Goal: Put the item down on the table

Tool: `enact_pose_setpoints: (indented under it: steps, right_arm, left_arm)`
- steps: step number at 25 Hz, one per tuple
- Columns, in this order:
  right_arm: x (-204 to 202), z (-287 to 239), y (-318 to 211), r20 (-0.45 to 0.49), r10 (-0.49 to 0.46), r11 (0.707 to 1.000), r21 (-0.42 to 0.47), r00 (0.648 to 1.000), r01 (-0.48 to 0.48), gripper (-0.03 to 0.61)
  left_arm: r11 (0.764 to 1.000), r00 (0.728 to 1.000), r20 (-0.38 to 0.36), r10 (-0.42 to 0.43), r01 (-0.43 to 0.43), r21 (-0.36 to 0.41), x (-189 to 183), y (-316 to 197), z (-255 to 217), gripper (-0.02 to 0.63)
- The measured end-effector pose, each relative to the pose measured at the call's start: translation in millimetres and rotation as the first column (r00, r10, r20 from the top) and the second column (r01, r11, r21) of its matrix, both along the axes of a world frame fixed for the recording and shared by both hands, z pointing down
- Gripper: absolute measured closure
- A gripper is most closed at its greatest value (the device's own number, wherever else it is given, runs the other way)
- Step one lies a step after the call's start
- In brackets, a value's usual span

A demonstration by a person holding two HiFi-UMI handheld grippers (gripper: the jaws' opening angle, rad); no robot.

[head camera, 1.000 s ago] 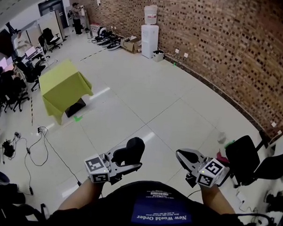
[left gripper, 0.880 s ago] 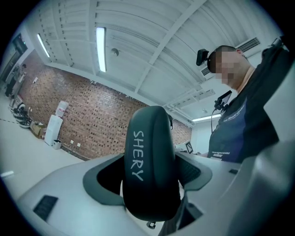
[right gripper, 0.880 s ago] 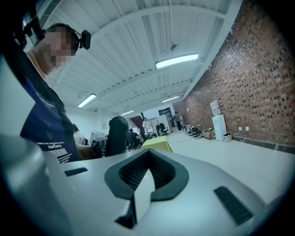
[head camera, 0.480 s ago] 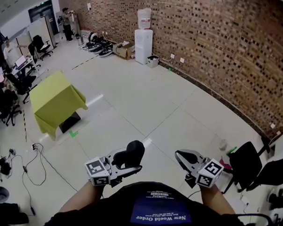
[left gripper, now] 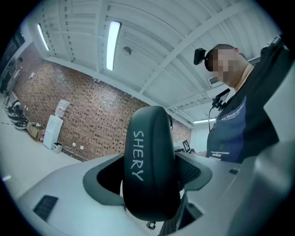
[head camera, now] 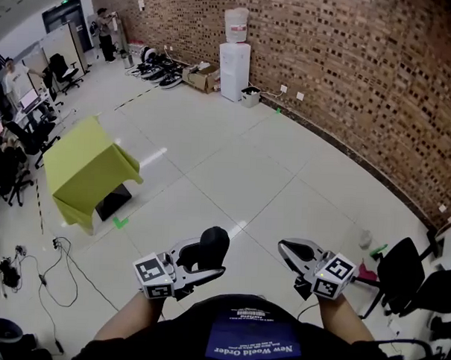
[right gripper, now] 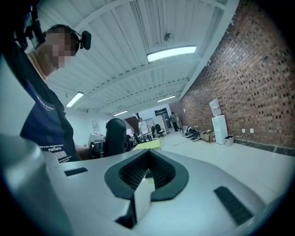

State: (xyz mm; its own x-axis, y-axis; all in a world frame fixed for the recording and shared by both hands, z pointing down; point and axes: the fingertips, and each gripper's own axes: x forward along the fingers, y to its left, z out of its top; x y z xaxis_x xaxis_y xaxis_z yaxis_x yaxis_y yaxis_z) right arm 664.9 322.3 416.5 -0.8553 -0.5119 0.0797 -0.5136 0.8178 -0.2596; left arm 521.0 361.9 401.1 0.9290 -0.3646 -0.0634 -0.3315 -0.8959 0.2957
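My left gripper [head camera: 209, 259] is shut on a black oval item [head camera: 210, 245], held upright just in front of the person's chest. In the left gripper view the item [left gripper: 150, 166] fills the space between the jaws and carries the white word "SHERY". My right gripper [head camera: 286, 250] is level with it on the right, shut with nothing between its pads [right gripper: 146, 177]. The right gripper view also shows the black item [right gripper: 115, 136] off to its left. A table under a yellow-green cloth [head camera: 88, 169] stands far off on the white tiled floor, up and left of both grippers.
A brick wall runs along the right. A water dispenser [head camera: 236, 49] and boxes [head camera: 204, 76] stand against it at the back. A black office chair [head camera: 401, 269] is at the right, floor cables [head camera: 50, 257] at the left, desks and people at the far left.
The floor and the yellow-green table have shifted in the head view as the person moves. Both grippers keep the same pose, and the black item stays in the left one.
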Motion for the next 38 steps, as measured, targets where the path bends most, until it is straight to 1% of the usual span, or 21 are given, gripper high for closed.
enact_pose_setpoints:
  steps: [2,3,6,10,15,18,21,24,27,31,36,38]
  right_arm:
    - [-4.6,-1.5,-26.5,0.000,-0.017,1.000,-0.002,1.000,0.017,0.591]
    - [-5.7,-2.3,-40.4,-0.003,-0.028,1.000,0.001,1.000,0.028,0.591]
    - [-3.9,-2.8,-90.1,-0.013,-0.065,0.998,0.015,0.998,0.065,0.591]
    - [4.6,-4.0,-175.2,-0.004,-0.128,0.992,0.011,0.992,0.128,0.591]
    - [1.2,-25.3,-254.7,-0.001,-0.236,0.970,0.054,0.972,0.235,0.591]
    - [4.6,-29.8,-303.4,-0.002,-0.262,0.963,0.058,0.965,0.262,0.591]
    - [-0.7,-25.8,-342.5,-0.016,-0.280,0.959,0.053,0.960,0.280,0.591]
    - [-12.4,-17.8,-379.3,-0.029,-0.273,0.960,0.050,0.961,0.274,0.591]
    - [-28.9,-10.0,-418.3,-0.038,-0.250,0.967,0.044,0.967,0.252,0.590]
    - [-66.2,-21.2,-473.1,-0.054,-0.224,0.971,0.072,0.973,0.227,0.590]
    - [-115.4,-31.8,-541.6,-0.054,-0.184,0.980,0.073,0.982,0.187,0.591]
    - [-136.7,-33.8,-568.0,-0.049,-0.177,0.980,0.082,0.983,0.181,0.591]
  left_arm:
    - [1.000,0.999,0.038,-0.028,0.028,0.000,-9.5,-23.9,7.7,0.285]
    - [0.999,0.998,0.045,-0.040,0.040,-0.003,-12.0,-35.7,8.4,0.284]
    - [0.998,0.998,0.021,-0.067,0.067,0.006,-8.9,-74.4,-1.6,0.285]
    - [0.992,0.992,0.031,-0.126,0.124,0.034,4.8,-145.7,-3.5,0.284]
    - [0.981,0.982,0.016,-0.190,0.189,0.043,18.6,-220.0,-16.8,0.285]
    - [0.975,0.976,0.002,-0.219,0.219,0.044,25.9,-263.0,-22.9,0.284]
    - [0.972,0.972,-0.001,-0.234,0.233,0.031,21.9,-300.1,-22.1,0.285]
    - [0.969,0.970,0.001,-0.242,0.242,0.042,6.0,-336.5,-15.6,0.284]
    - [0.971,0.972,-0.017,-0.234,0.235,0.041,-14.5,-375.2,-9.0,0.285]
    - [0.976,0.978,-0.020,-0.208,0.209,0.060,-54.0,-437.2,-14.7,0.285]
    - [0.984,0.984,0.000,-0.178,0.177,0.028,-105.5,-508.8,-22.4,0.285]
    - [0.984,0.984,0.011,-0.178,0.178,0.025,-127.7,-533.8,-25.4,0.285]
